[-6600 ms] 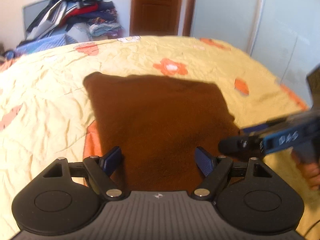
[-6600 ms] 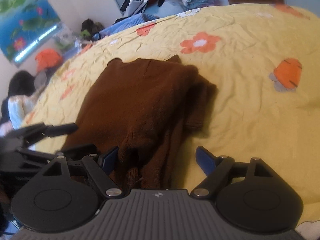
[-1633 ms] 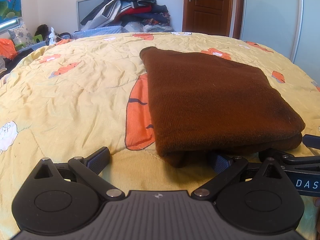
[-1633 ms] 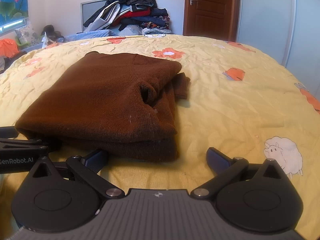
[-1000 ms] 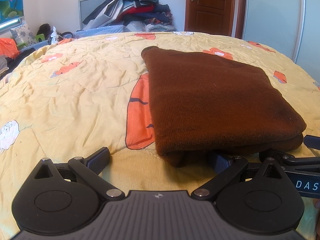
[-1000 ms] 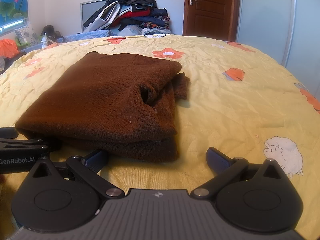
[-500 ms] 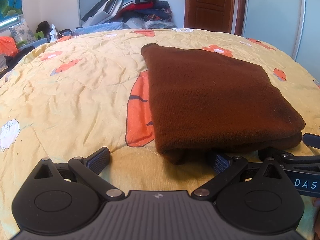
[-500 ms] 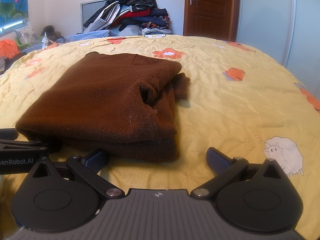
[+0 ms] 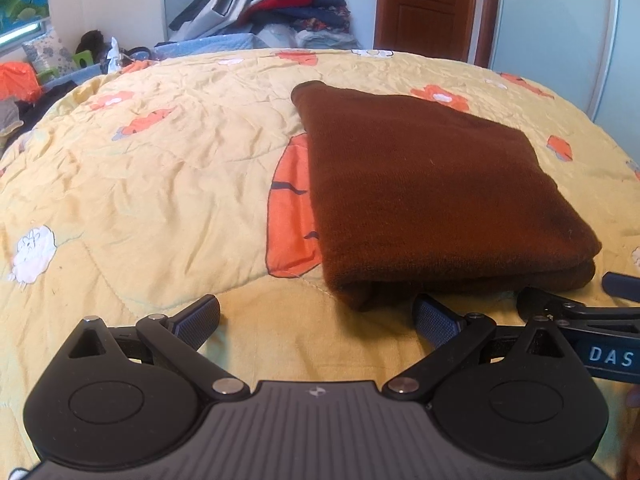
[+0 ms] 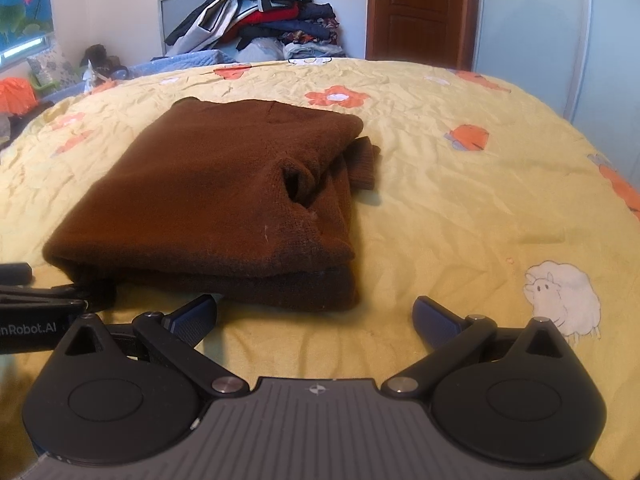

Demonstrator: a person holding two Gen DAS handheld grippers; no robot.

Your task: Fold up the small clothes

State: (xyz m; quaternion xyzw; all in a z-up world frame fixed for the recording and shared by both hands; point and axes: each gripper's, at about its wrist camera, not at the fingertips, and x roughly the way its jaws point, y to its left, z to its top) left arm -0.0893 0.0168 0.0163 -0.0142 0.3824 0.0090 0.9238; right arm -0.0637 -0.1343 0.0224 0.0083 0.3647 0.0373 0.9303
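Note:
A brown knit sweater (image 9: 432,192) lies folded into a thick rectangle on the yellow flowered bedspread (image 9: 160,184). In the right wrist view the sweater (image 10: 224,196) shows a small hole-like pucker and a cuff sticking out at its right side. My left gripper (image 9: 316,316) is open and empty, just in front of the sweater's near left corner. My right gripper (image 10: 314,316) is open and empty, just in front of the sweater's near right corner. Each gripper's body shows at the edge of the other's view.
A pile of clothes (image 9: 272,4) is stacked beyond the bed's far edge. A wooden door (image 9: 424,4) and pale wardrobe panels (image 9: 560,32) stand behind right. Clutter and an orange object (image 9: 16,80) lie at the far left.
Over several seconds the sweater went from a longer loose shape to a compact folded rectangle. In the last second both grippers stay open and low; the left one has drawn back slightly.

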